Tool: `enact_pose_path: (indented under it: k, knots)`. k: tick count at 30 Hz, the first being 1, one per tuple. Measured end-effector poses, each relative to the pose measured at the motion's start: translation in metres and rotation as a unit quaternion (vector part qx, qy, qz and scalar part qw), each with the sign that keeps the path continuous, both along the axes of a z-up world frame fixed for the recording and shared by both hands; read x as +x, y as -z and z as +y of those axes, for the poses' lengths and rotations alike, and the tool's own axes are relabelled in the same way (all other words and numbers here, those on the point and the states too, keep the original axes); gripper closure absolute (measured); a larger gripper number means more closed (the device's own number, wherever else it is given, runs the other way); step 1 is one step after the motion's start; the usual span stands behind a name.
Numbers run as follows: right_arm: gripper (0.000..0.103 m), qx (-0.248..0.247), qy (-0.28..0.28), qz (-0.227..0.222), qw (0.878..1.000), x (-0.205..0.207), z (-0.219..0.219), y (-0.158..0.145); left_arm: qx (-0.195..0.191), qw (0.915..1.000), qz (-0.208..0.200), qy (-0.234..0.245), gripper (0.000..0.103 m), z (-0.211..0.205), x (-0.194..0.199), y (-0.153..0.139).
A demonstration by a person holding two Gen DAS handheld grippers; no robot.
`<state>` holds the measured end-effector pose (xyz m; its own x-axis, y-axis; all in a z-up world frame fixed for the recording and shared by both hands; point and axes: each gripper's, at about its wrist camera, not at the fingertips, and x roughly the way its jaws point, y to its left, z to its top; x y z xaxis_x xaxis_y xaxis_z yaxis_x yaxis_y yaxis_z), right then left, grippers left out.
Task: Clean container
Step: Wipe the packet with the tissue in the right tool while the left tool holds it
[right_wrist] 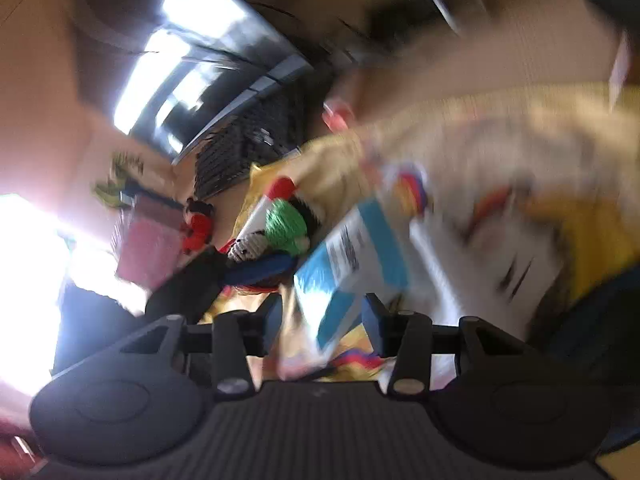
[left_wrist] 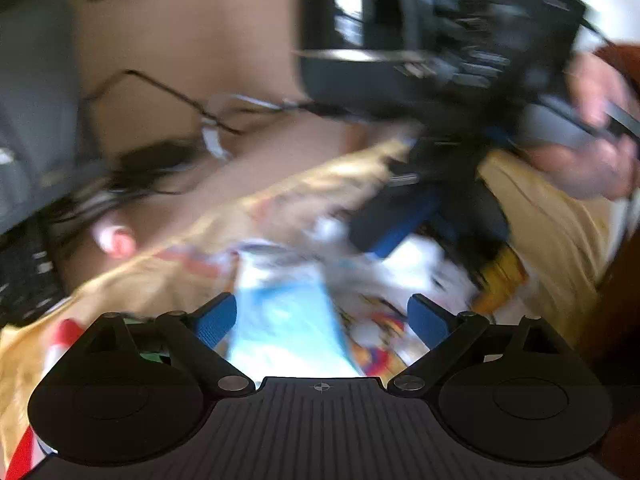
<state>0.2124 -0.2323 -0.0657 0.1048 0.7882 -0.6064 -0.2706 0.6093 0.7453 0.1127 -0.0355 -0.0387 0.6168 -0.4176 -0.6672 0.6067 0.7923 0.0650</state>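
Note:
Both views are motion-blurred. A blue-and-white carton lies on a yellow printed cloth. My left gripper is open, its blue fingers on either side of the carton, not clearly touching it. In the right wrist view the same carton sits between the fingers of my right gripper, which stands partly open around its lower end; contact is unclear. The right gripper and the hand holding it also show in the left wrist view, above the cloth.
A brown desk carries spectacles, black cables and a keyboard. In the right wrist view, crocheted toys, a pink box and a keyboard lie to the left of the cloth.

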Motion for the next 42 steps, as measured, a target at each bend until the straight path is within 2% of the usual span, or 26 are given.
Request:
enact_pose_path:
  k: [2, 3, 4, 5, 6, 7, 9, 11, 13, 15, 17, 18, 19, 20, 22, 23, 26, 28, 30, 31, 33, 35, 36, 39, 41, 42]
  knots:
    - [0.048, -0.006, 0.029, 0.045, 0.999, 0.009, 0.008, 0.02, 0.032, 0.9993, -0.004, 0.022, 0.006, -0.006, 0.0, 0.009]
    - [0.041, -0.016, 0.035, 0.055, 0.998, 0.013, 0.014, 0.027, 0.046, 0.9985, -0.015, 0.026, 0.006, -0.008, 0.0, 0.011]
    - [0.04, -0.029, 0.039, 0.057, 0.997, 0.016, 0.019, 0.031, 0.057, 0.9978, -0.019, 0.029, 0.006, -0.01, 0.001, 0.013]
    - [0.042, -0.044, 0.042, 0.052, 0.997, 0.019, 0.026, 0.034, 0.063, 0.9974, -0.022, 0.029, 0.005, -0.01, 0.003, 0.015]
    - [0.046, -0.041, 0.041, 0.045, 0.997, 0.021, 0.03, 0.035, 0.064, 0.9973, -0.023, 0.027, 0.005, -0.01, 0.004, 0.016]
    - [0.055, -0.039, 0.042, 0.047, 0.997, 0.024, 0.034, 0.036, 0.064, 0.9973, -0.025, 0.024, 0.005, -0.01, 0.005, 0.017]
    - [0.061, -0.035, 0.04, 0.056, 0.997, 0.027, 0.036, 0.032, 0.073, 0.9966, -0.034, 0.018, 0.005, -0.009, 0.006, 0.018]
    - [0.062, -0.056, 0.026, 0.04, 0.997, 0.028, 0.035, 0.021, 0.086, 0.9949, -0.049, 0.021, 0.005, -0.012, 0.001, 0.017]
    - [0.063, -0.076, 0.019, 0.043, 0.996, 0.03, 0.029, 0.011, 0.098, 0.992, -0.072, 0.035, 0.005, -0.019, -0.007, 0.014]
    - [0.063, -0.079, 0.014, 0.067, 0.995, 0.033, 0.022, 0.005, 0.131, 0.9824, -0.116, 0.065, 0.005, -0.034, -0.02, 0.019]
    - [0.063, -0.091, 0.014, 0.089, 0.992, 0.036, 0.017, 0.001, 0.164, 0.9689, -0.159, 0.095, 0.005, -0.048, -0.033, 0.023]
    - [0.063, -0.104, 0.009, 0.085, 0.991, 0.036, 0.015, -0.003, 0.178, 0.9624, -0.176, 0.105, 0.005, -0.055, -0.039, 0.025]
    - [0.063, -0.121, 0.004, 0.077, 0.99, 0.036, 0.016, -0.006, 0.183, 0.9638, -0.169, 0.097, 0.005, -0.061, -0.038, 0.027]
    - [0.063, -0.136, -0.003, 0.066, 0.988, 0.034, 0.019, -0.01, 0.18, 0.9692, -0.151, 0.075, 0.005, -0.064, -0.031, 0.029]
    - [0.063, -0.147, -0.013, 0.049, 0.988, 0.03, 0.028, -0.014, 0.156, 0.9794, -0.125, 0.03, 0.01, -0.062, -0.021, 0.03]
    - [0.063, -0.149, -0.017, 0.042, 0.988, 0.028, 0.032, -0.016, 0.139, 0.9832, -0.118, 0.012, 0.021, -0.06, -0.018, 0.026]
    - [0.063, -0.161, -0.028, 0.027, 0.986, 0.021, 0.043, -0.016, 0.075, 0.9922, -0.092, -0.04, 0.03, -0.049, -0.009, 0.013]
    - [0.061, -0.159, -0.036, 0.012, 0.987, 0.018, 0.048, -0.019, 0.037, 0.9945, -0.07, -0.068, 0.033, -0.038, -0.004, 0.008]
    - [0.058, -0.137, -0.039, -0.007, 0.99, 0.017, 0.046, -0.029, -0.02, 0.9934, -0.033, -0.108, 0.036, -0.02, 0.002, 0.005]
    - [0.048, -0.118, -0.033, -0.026, 0.992, 0.016, 0.041, -0.038, -0.052, 0.9898, -0.01, -0.132, 0.041, -0.008, 0.006, 0.003]
    - [0.036, -0.11, -0.015, -0.084, 0.99, 0.014, 0.03, -0.055, -0.121, 0.9751, 0.033, -0.183, 0.041, 0.018, 0.012, 0.002]
    - [0.03, -0.151, -0.001, -0.174, 0.973, 0.007, 0.019, -0.068, -0.162, 0.961, 0.052, -0.218, 0.041, 0.038, 0.012, 0.001]
    - [0.027, -0.185, -0.004, -0.211, 0.96, 0.003, 0.018, -0.067, -0.171, 0.9566, 0.055, -0.229, 0.041, 0.043, 0.011, 0.0]
    - [0.027, -0.263, -0.045, -0.257, 0.929, -0.01, 0.022, -0.044, -0.168, 0.9558, 0.053, -0.235, 0.041, 0.045, 0.012, -0.004]
    - [0.03, -0.279, -0.079, -0.257, 0.922, -0.017, 0.027, -0.022, -0.158, 0.9597, 0.053, -0.226, 0.039, 0.039, 0.011, -0.004]
    - [0.036, -0.278, -0.087, -0.258, 0.921, -0.019, 0.031, -0.014, -0.151, 0.9619, 0.052, -0.222, 0.039, 0.035, 0.01, -0.004]
